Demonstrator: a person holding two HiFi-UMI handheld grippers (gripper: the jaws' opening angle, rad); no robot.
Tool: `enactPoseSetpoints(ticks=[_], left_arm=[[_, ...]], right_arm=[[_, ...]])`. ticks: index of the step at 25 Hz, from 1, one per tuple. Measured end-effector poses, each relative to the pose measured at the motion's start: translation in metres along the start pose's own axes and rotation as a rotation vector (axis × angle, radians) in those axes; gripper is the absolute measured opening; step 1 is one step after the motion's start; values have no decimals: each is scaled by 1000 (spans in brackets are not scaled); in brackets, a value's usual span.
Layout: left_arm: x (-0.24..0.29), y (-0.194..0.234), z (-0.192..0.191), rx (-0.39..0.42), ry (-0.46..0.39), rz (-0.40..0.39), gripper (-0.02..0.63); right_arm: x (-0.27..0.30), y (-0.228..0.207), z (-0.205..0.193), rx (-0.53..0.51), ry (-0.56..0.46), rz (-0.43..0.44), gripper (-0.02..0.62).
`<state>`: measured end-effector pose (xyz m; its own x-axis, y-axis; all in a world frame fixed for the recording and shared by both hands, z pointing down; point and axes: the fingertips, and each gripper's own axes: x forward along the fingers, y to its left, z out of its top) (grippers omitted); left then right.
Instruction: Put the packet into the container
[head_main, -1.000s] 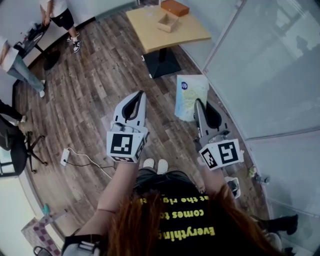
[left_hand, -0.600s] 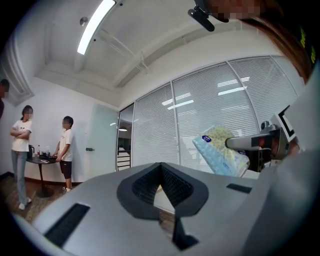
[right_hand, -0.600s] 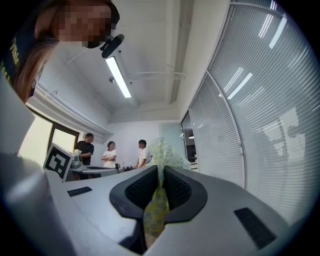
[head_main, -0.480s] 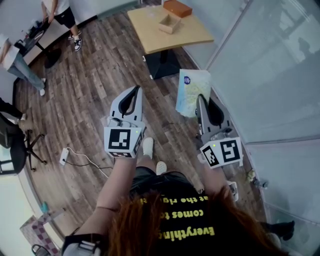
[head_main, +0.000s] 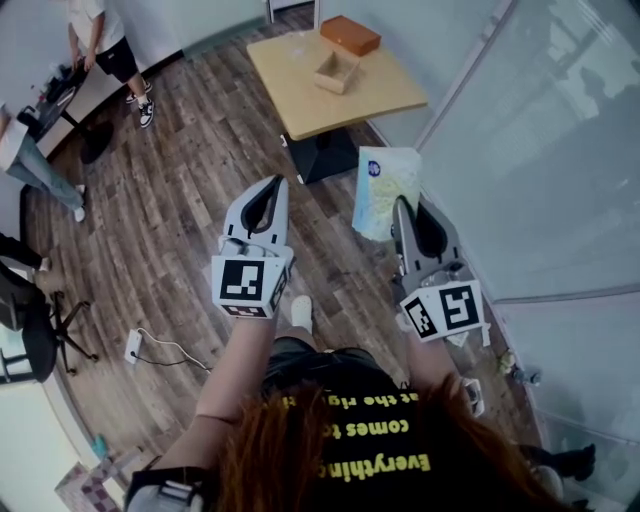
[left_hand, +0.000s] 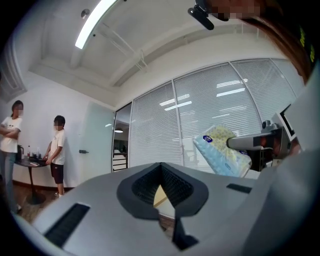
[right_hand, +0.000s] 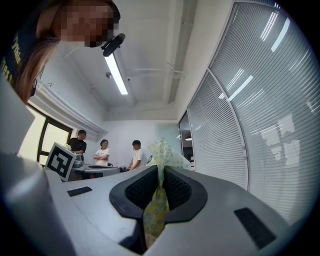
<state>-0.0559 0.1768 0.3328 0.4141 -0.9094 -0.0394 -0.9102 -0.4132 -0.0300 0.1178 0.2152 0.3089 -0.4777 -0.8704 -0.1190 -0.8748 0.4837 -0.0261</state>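
Floor: wood planks (head_main: 190, 190) run across an office, with a glass wall (head_main: 540, 150) at 3 o'clock.
Left gripper (head_main: 272, 190): held out at 11 o'clock from the wearer; its own view (left_hand: 160, 167) shows the jaws clenched tip to tip with nothing between them.
Right gripper (head_main: 400, 205): held out at 1 o'clock, level with the left; jaws grasping the packet by its thin edge (right_hand: 160, 172).
Packet (head_main: 385, 190): pale yellow and blue patterned wrap, standing up from the right jaws in mid-air over the floor, short of the table; seen side-on from the left gripper view (left_hand: 222, 150), pinched flat in the right gripper view (right_hand: 156, 210).
Table (head_main: 385, 95): light wood top on a black pedestal, at 12 o'clock beyond both grippers.
Container (head_main: 337, 70): open cardboard box on the table, well apart from the packet.
Orange box (head_main: 350, 35): at the table's far edge, just behind the container.
Bystanders (head_main: 100, 40): standing by a dark desk at 10 o'clock; 3 show in the right gripper view (right_hand: 102, 152).
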Motion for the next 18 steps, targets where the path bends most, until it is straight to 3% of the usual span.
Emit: enactPoseSetpoints(ticks=[4,18], left_arm=[[35,31,10,34,-30,-27,0],[126,107,-6,-22,-2,-68,0]], right_arm=[[47,-2,-1,-5,-2,-23,51],[156,-35,-18,11,19,-74,49]])
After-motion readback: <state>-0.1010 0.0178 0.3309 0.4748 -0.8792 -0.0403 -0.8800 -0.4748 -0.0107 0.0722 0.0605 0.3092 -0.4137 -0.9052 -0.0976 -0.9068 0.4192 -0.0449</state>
